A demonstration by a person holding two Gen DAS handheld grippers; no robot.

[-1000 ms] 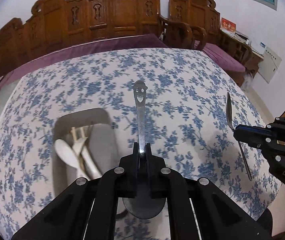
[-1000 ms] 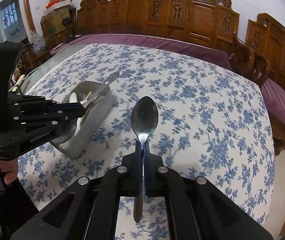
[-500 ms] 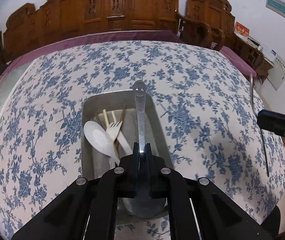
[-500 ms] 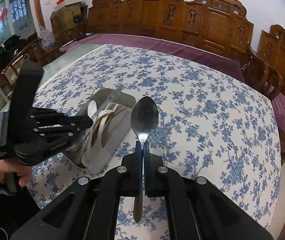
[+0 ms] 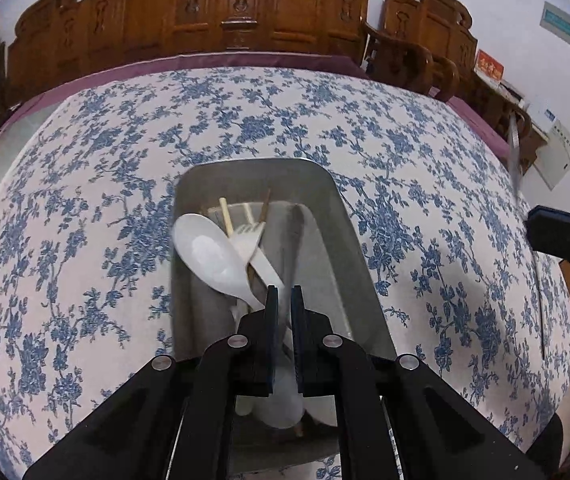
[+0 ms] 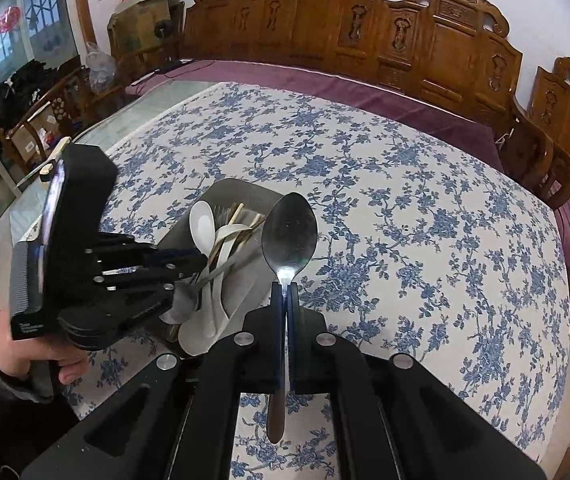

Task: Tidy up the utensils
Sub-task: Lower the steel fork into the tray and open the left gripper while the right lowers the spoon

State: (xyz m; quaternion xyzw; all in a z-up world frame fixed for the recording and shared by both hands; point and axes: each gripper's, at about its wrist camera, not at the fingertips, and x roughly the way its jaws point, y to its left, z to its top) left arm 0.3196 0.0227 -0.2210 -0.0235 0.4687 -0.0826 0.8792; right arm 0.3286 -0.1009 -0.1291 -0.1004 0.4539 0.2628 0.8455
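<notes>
1. The grey metal rectangular tray point(image 5: 359, 292) sits on the blue-flowered cloth surface point(image 5: 85, 208); it collects utensils, already holding a white plastic spoon point(image 5: 213, 254), a pale fork and chopsticks.
2. The left claw point(image 5: 283, 304) hangs over the tray, pinched on a thin metal utensil handle point(image 5: 295, 240), blurred here, probably for dropping in.
3. The right claw point(image 6: 283, 300), just right of the tray, is clamped on a steel spoon point(image 6: 290, 236), bowl up, waiting its turn.

even indoor light | spoon point(image 6: 290, 236) glare | fisheye edges bent | sharp
</notes>
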